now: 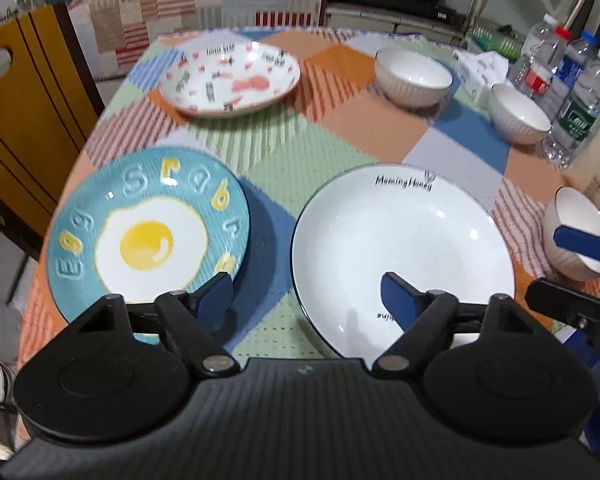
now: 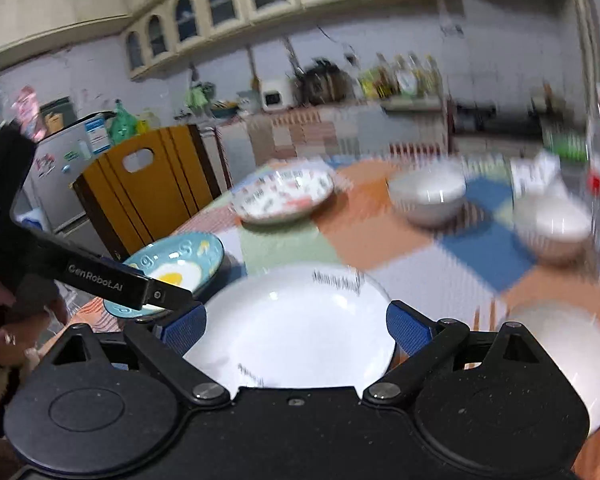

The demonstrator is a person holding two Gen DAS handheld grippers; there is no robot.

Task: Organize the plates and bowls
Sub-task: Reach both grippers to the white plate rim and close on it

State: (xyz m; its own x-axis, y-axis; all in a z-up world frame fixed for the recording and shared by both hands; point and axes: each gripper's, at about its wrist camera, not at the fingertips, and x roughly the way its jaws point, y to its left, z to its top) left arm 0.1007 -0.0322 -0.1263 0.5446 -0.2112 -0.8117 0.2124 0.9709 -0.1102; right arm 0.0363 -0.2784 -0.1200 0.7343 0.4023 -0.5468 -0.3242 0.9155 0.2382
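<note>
Two close wrist views angled down, sharing the white plate (image 1: 404,240) (image 2: 300,320).

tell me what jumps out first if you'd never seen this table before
The teal plate painted with a fried egg grabs the eye at the near left of the patchwork tablecloth. Beside it on the right lies a big white plate lettered "Morning Honey". Farther back sits a pink-patterned dish, with white ribbed bowls toward the right edge.
</note>
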